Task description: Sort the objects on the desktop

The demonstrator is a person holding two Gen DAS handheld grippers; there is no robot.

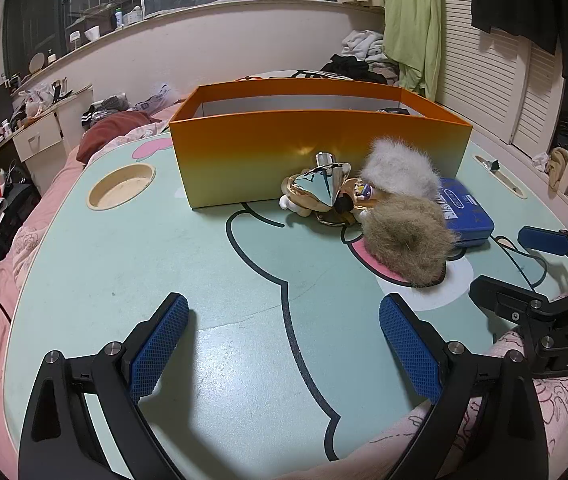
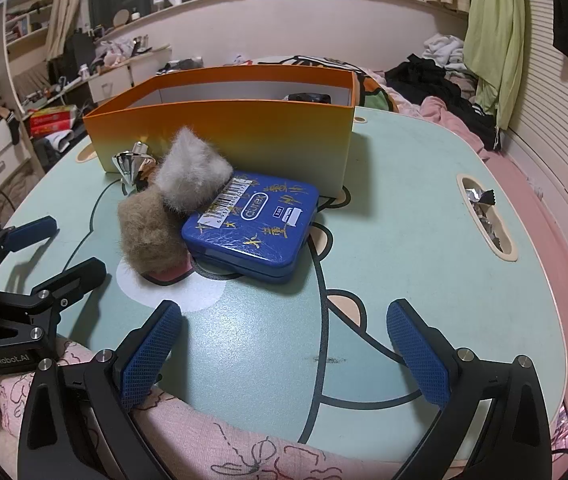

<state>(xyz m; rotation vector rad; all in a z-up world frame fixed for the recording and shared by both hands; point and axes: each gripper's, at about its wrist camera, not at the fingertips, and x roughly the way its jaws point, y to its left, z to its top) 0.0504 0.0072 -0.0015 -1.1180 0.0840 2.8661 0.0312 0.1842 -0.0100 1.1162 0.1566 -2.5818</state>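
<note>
Clutter sits bunched against the front wall of the orange box (image 1: 316,148), at about one o'clock from your left gripper (image 1: 284,344) and eleven o'clock from your right gripper (image 2: 284,348). Both sets of jaws are spread wide and hold nothing.

The blue tin (image 2: 251,228) lies flat on the table (image 1: 123,264), touching the grey fur puff (image 2: 189,174) and the brown fur puff (image 2: 151,236). Judge the tin stiff, smooth and probably slippery; take it across two opposite edges, since its flat lid offers no hold.

The puffs should be light and soft and will squash, so close well into the body of each rather than on loose hairs.

The chrome piece (image 1: 324,184), on top of a small figure keychain (image 1: 304,204), looks hard and glossy. Expect it to slide; grip its narrow stem if you can.
</note>
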